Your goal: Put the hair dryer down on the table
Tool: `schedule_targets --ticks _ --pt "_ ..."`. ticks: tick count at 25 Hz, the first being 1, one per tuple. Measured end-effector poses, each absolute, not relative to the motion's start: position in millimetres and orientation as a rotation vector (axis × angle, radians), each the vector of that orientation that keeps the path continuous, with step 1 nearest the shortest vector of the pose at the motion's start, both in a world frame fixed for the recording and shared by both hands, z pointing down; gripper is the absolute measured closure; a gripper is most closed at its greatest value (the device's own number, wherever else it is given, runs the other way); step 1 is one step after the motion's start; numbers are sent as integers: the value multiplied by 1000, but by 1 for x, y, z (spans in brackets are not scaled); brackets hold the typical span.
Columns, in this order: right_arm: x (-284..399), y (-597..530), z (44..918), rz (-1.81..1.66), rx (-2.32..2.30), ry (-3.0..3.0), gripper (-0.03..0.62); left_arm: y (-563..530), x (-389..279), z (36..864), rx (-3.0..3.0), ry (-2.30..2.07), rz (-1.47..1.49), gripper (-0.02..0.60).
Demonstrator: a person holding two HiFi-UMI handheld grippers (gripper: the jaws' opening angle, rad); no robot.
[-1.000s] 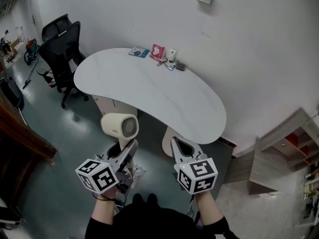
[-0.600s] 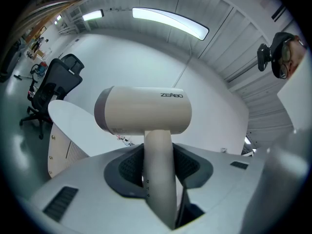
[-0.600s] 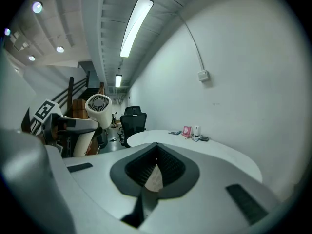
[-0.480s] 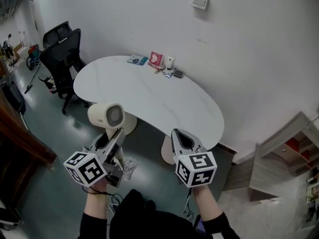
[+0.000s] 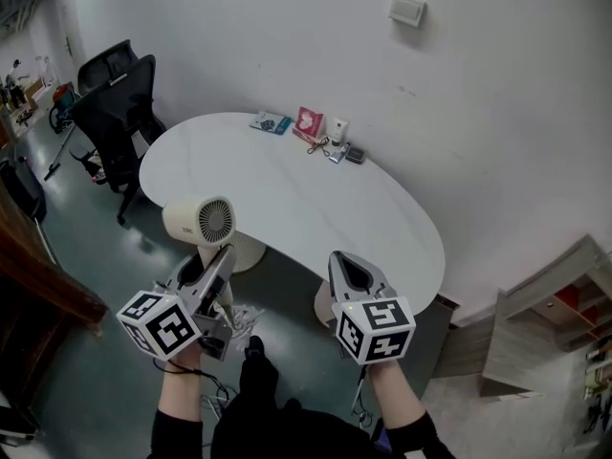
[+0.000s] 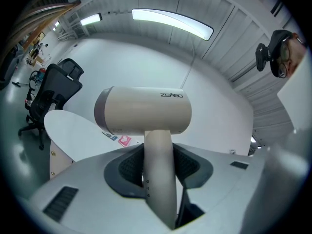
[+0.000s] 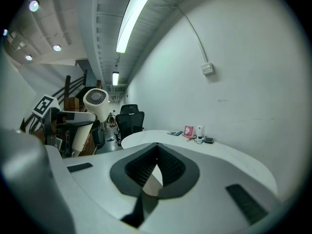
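Beige dryer (image 5: 206, 223) is clamped by its handle in the left tool (image 5: 226, 253), table (image 5: 316, 208) just ahead, so that top-heavy head could twist in the grip or clip the edge; right tool (image 5: 337, 256) is closed, empty.

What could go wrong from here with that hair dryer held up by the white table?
1. The left claw grips only the slim handle of the hair dryer, with the bulky barrel on top; it might twist or slip out.
2. The white cord hangs in a tangle below the claw and could snag or drag.
3. The dryer seems to be just at the near edge of the table, partly above floor; released too early, it could fall.
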State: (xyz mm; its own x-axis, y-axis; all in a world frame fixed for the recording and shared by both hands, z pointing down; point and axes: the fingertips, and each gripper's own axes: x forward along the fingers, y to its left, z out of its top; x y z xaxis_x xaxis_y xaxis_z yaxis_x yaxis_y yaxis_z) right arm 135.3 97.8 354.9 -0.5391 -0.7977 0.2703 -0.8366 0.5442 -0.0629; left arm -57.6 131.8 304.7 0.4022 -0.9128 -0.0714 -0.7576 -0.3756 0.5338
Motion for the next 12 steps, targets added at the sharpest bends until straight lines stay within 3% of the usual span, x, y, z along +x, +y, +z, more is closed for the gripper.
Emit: schedule_targets --ticks 12 --pt "54 -34 353 301 1448 -2519 592 -9 -133 299 2281 -1325 -484 422"
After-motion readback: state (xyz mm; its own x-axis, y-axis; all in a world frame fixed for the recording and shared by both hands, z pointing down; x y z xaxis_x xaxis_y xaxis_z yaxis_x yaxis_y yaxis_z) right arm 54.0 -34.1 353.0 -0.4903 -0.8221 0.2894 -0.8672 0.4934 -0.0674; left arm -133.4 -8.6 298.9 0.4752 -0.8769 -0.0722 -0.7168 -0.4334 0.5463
